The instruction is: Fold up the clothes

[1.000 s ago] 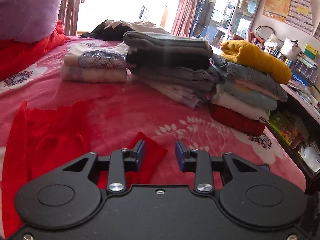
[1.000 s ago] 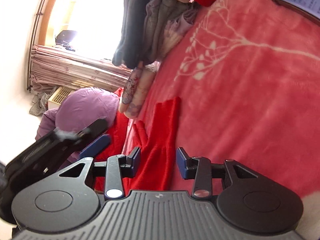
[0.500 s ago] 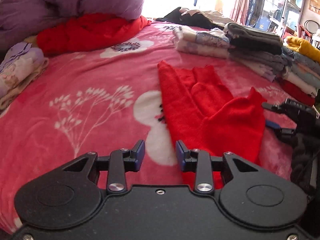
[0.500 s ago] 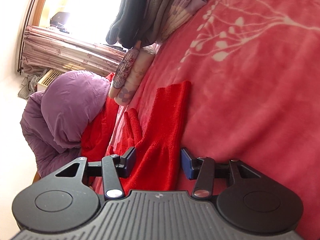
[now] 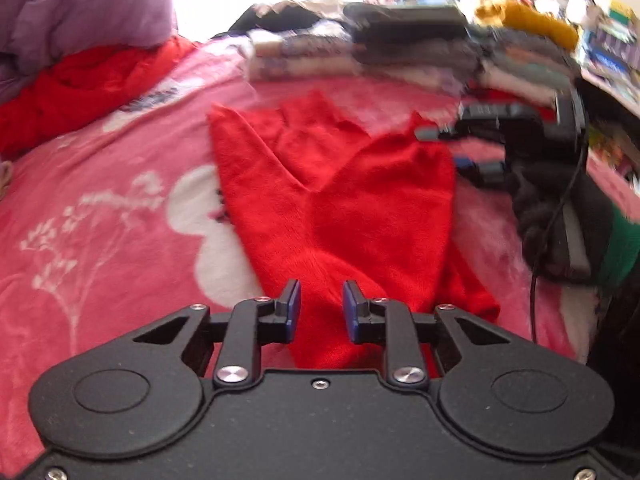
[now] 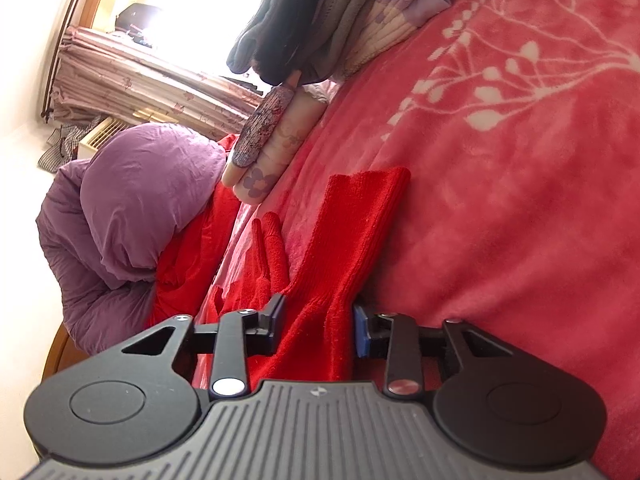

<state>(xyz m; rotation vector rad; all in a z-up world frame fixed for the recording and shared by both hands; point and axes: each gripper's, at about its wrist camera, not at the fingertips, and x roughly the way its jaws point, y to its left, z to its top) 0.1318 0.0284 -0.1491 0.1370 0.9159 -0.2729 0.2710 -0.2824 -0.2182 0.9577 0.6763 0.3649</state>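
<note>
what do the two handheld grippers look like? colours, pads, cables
Left gripper: matte black body, round hinge caps, silver screws, blue pads on the fingers. Right gripper: same black linkage and blue pads, with a ribbed grey top plate. From the left wrist view, a thin black cable hangs off it.

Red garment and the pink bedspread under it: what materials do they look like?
Red garment: looks like a soft knit, possibly wool or acrylic; fine ribbing shows along the sleeve and the surface is matte and fuzzy.
Pink bedspread: looks like plush fleece, likely synthetic; short mottled pile with a faint sheen and a printed white branch pattern. Fibre content cannot be confirmed by sight.
</note>
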